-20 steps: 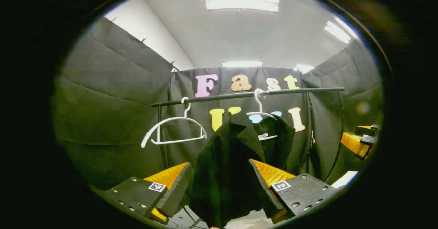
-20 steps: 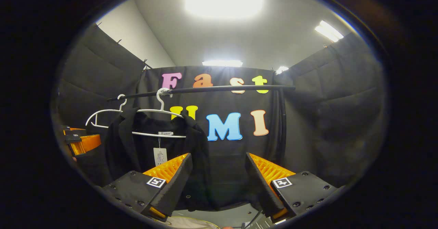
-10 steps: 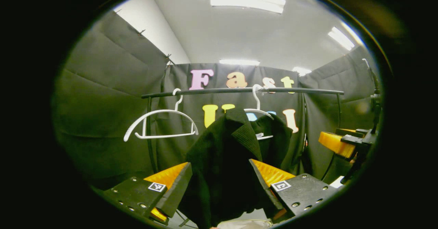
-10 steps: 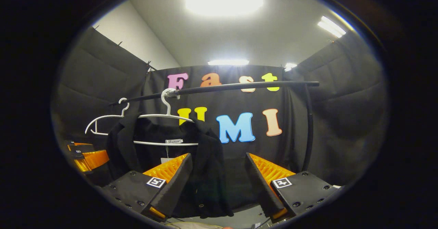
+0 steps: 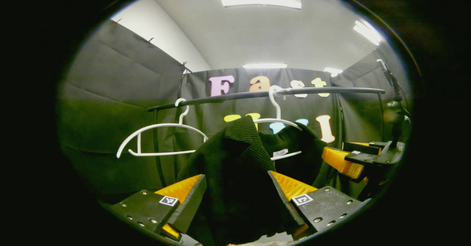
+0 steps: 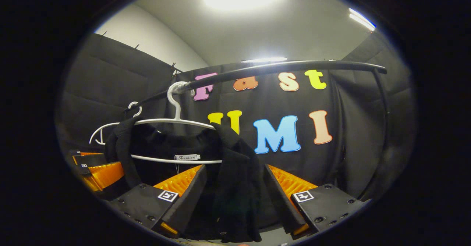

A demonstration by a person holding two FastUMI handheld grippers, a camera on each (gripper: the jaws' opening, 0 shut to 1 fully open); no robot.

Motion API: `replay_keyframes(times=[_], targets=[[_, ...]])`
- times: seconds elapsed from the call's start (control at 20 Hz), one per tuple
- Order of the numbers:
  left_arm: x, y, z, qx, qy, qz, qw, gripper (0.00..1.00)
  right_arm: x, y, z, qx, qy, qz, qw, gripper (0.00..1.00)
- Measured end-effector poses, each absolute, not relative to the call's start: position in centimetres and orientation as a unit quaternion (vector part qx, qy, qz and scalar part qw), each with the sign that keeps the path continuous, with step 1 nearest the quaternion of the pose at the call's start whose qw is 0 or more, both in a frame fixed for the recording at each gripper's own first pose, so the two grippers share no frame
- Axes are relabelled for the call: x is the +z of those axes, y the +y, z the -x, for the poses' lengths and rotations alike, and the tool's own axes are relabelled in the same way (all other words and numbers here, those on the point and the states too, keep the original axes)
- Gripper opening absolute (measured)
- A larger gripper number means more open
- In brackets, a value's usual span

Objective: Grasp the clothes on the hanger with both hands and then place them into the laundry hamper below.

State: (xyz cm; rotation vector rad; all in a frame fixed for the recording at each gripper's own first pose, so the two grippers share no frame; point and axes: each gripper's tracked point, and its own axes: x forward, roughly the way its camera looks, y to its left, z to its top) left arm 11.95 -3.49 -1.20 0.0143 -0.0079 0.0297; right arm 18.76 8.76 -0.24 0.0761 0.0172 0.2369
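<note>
Black knit fabric of the garment [image 5: 235,172] fills the lower centre of the left gripper view, draped on a white hanger [image 5: 279,121] beneath the rail [image 5: 257,94]. We see the left gripper [image 5: 237,198] spread around one shoulder, and the right gripper [image 6: 235,196] likewise spread around the other, lower centre.

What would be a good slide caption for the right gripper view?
Open right gripper straddling a black garment's sleeve, still on its white hanger.

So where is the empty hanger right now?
In the left gripper view the empty hanger hangs from the rail, left of the hanger carrying the black garment.
</note>
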Motion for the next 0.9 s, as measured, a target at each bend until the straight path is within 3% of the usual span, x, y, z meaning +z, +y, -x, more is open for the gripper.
replay_keyframes(times=[0.55,0.9], targets=[[-2.9,-4.3,-15.4,0.06,0.008,-0.018,0.998,0.94,-5.0,11.9,-25.9,0.154,0.059,-0.052,0.985,0.98],[-4.4,-5.6,-12.5,0.061,0.034,0.005,0.998,0.95,-6.0,11.0,-28.0,0.158,0.065,-0.079,0.982,0.97]])
